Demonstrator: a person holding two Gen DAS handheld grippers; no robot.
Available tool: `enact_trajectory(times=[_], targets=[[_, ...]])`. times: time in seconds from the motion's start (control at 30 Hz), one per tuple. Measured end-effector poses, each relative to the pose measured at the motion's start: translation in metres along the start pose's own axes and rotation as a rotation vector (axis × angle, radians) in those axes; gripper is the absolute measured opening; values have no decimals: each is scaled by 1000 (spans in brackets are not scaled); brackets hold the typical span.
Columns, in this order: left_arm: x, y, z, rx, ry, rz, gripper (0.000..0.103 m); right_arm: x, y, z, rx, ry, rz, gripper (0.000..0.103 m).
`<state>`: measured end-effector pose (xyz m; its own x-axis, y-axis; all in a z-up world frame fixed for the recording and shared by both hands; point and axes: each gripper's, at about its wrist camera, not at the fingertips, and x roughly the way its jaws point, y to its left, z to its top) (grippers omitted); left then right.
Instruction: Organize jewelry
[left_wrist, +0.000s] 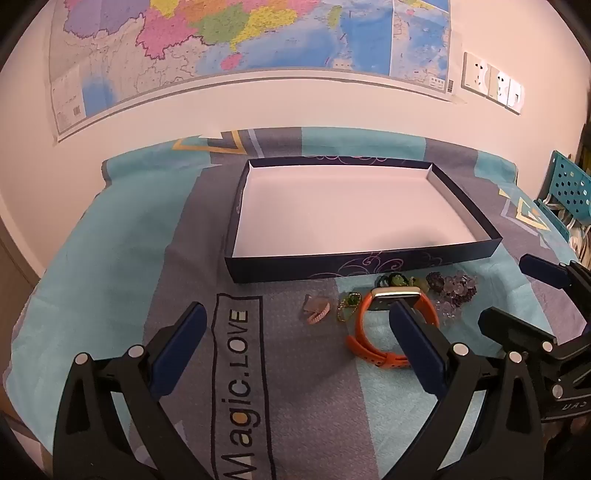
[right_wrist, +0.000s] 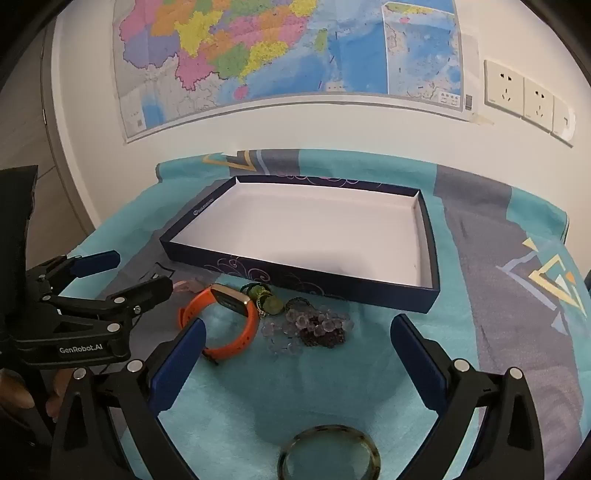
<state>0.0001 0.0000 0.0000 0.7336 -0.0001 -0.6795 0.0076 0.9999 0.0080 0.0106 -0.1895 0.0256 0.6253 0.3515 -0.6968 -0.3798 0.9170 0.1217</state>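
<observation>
A shallow dark blue box (left_wrist: 332, 271) (right_wrist: 295, 282) with a bare white inside lies on the teal and grey cloth. In front of it lie an orange watch band (left_wrist: 364, 332) (right_wrist: 240, 334), a pink clip (left_wrist: 317, 312), a green-gold piece (left_wrist: 347, 308), green beads (left_wrist: 397, 280) (right_wrist: 266, 300) and clear and purple beads (left_wrist: 453, 291) (right_wrist: 314, 326). A mottled bangle (right_wrist: 328, 454) lies nearest in the right wrist view. My left gripper (left_wrist: 295, 321) (right_wrist: 125, 275) hovers open left of the pile. My right gripper (right_wrist: 299, 330) (left_wrist: 517, 295) hovers open on its right. Neither holds anything.
The cloth carries a printed "Magic.LOVE" label (left_wrist: 240, 369) and hangs over the table's edges. A map (left_wrist: 240, 44) and wall sockets (right_wrist: 524, 98) are behind the box. A teal perforated object (left_wrist: 569, 188) stands at the far right. A person's hand (right_wrist: 22, 391) holds the left gripper.
</observation>
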Motion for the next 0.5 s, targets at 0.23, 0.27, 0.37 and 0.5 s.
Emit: enact_trajectory(times=[0.23, 0.27, 0.37, 0.5], targets=[[0, 3, 0, -3, -1, 5, 97, 1, 0, -2, 6, 6, 2, 97], [0, -5, 1, -3, -1, 7, 97, 3, 0, -2, 9, 9, 4, 97], [0, -3, 1, 4, -1, 8, 97, 3, -2, 0, 12, 21, 12, 97], [-1, -3, 1, 8, -4, 9, 97, 2, -2, -2, 17, 16, 16, 97]])
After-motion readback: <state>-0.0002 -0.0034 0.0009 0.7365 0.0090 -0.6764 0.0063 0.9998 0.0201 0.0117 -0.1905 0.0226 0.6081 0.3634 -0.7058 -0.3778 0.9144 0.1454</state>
